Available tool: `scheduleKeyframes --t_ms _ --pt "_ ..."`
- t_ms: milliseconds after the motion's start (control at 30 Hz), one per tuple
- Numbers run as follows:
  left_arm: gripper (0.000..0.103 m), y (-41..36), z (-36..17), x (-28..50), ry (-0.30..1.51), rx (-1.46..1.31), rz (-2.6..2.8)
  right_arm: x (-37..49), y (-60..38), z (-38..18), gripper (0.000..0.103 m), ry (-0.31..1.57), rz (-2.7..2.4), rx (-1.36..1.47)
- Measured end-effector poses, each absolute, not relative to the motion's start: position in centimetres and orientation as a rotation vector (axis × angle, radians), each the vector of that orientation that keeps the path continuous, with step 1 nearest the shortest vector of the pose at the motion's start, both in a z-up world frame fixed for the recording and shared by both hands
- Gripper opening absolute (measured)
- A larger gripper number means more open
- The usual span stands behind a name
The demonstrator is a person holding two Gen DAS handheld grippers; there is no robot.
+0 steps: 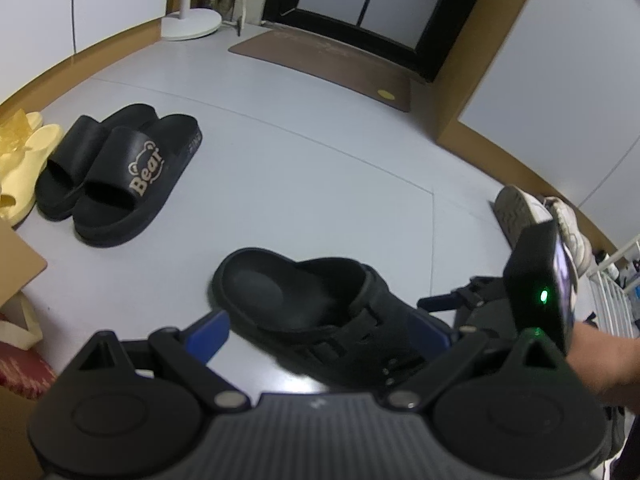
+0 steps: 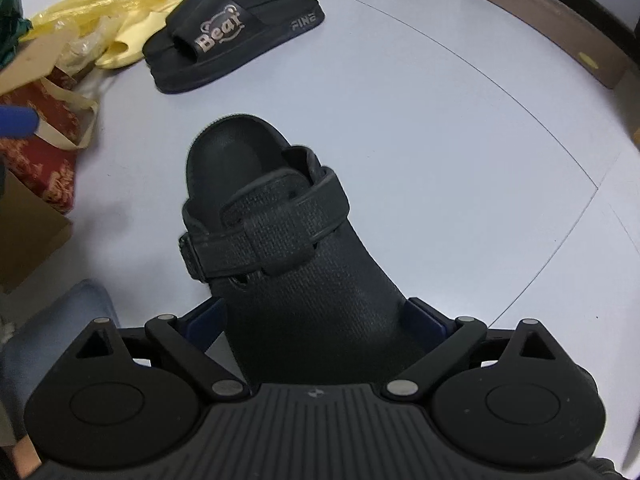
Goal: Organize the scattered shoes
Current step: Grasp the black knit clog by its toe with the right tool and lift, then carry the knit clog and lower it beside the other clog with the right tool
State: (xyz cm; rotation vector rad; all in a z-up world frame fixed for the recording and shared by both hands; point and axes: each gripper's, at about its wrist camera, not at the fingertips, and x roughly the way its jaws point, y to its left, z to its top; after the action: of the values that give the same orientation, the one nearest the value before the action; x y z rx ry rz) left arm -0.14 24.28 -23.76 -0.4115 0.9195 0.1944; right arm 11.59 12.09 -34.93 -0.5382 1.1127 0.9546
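A black strap sandal (image 2: 280, 248) lies on the grey floor, heel pointing away from me. My right gripper (image 2: 316, 316) straddles its toe with the jaws wide; a strip of floor shows between the left pad (image 2: 204, 320) and the shoe, so the pads do not press. In the left wrist view the same sandal (image 1: 304, 304) lies just past my left gripper (image 1: 320, 328), which is open with its blue fingers on either side of the toe end. A pair of black "Bear" slides (image 1: 120, 172) sits side by side at far left, next to pale yellow slippers (image 1: 28, 160).
White sneakers (image 1: 540, 216) lie by the right wall, beside a white wire rack (image 1: 612, 292). A brown doormat (image 1: 328, 64) lies before a dark door. A cardboard box (image 1: 16, 272), a red bag (image 2: 40, 140) and yellow plastic (image 2: 92, 4) crowd the left side.
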Motion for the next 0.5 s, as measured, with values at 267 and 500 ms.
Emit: scheduleKeyframes --t_ms 267,500 --pt "0.097 24.2 -23.7 -0.2 0.916 -0.417 0.190 10.6 12.2 -34.7 0.085 1.129 0.828 -0.509" --pt "0.097 24.4 -23.9 -0.2 0.920 -0.427 0.193 10.5 9.6 -33.9 0.066 1.178 0.808 -0.419"
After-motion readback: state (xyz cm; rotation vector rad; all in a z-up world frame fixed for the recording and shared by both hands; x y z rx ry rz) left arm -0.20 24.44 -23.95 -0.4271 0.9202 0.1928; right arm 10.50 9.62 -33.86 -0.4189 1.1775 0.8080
